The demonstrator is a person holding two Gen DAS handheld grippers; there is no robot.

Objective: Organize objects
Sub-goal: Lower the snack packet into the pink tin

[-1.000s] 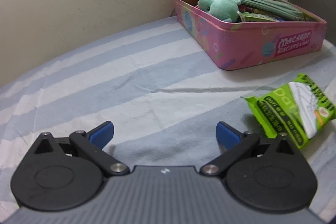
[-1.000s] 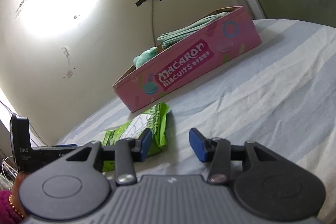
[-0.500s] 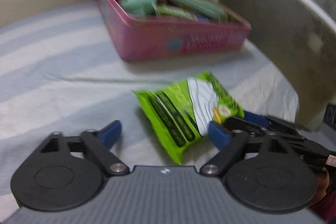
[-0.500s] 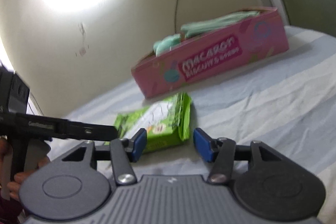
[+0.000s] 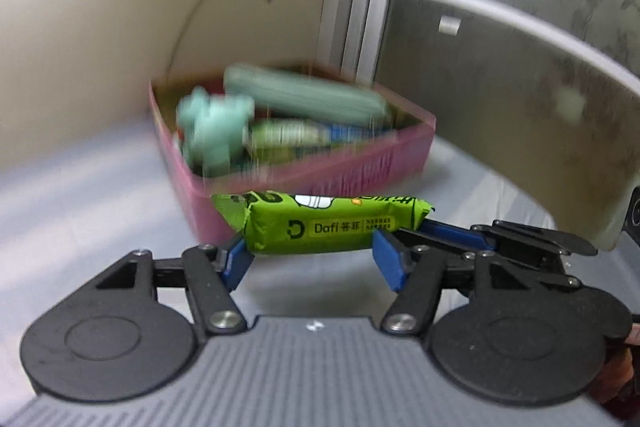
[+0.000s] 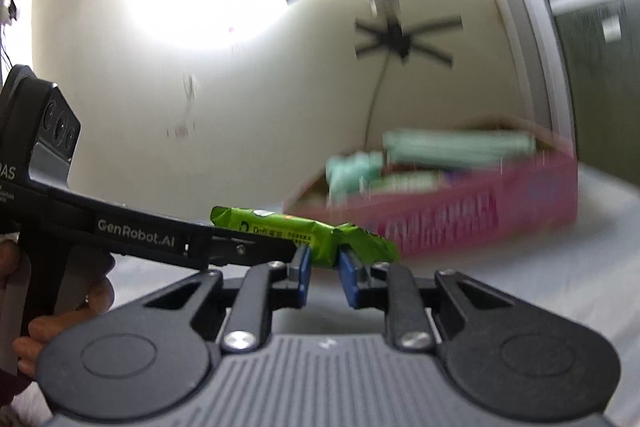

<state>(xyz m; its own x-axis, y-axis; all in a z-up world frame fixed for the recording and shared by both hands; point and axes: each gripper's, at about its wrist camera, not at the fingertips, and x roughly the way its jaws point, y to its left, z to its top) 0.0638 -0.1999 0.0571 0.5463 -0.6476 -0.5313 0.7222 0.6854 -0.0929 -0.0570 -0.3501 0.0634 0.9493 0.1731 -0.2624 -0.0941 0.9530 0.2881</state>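
A bright green snack packet (image 5: pixel 336 227) hangs in the air, edge-on, in front of the pink biscuit tin (image 5: pixel 320 179). My right gripper (image 6: pixel 326 263) is shut on one end of the packet (image 6: pixel 280 227); in the left wrist view it (image 5: pixel 434 229) comes in from the right. My left gripper (image 5: pixel 312 259) has its jaws closing just under the packet. The packet is longer than the gap between the blue pads and lies across their tips, not clamped. In the right wrist view the left gripper (image 6: pixel 294 247) reaches in from the left beneath the packet.
The tin (image 6: pixel 480 219) holds a teal plush toy (image 5: pixel 212 131), a green roll and other packets. It stands on the striped bed sheet (image 5: pixel 80 195) in a corner between a cream wall and a grey panel (image 5: pixel 520 87). A hand (image 6: pixel 60 323) holds the left gripper's handle.
The packet lay flat on the sheet; now it is lifted off it. The right jaws have shut on its end and the left jaws have narrowed. Both grippers rose and swung toward the tin.
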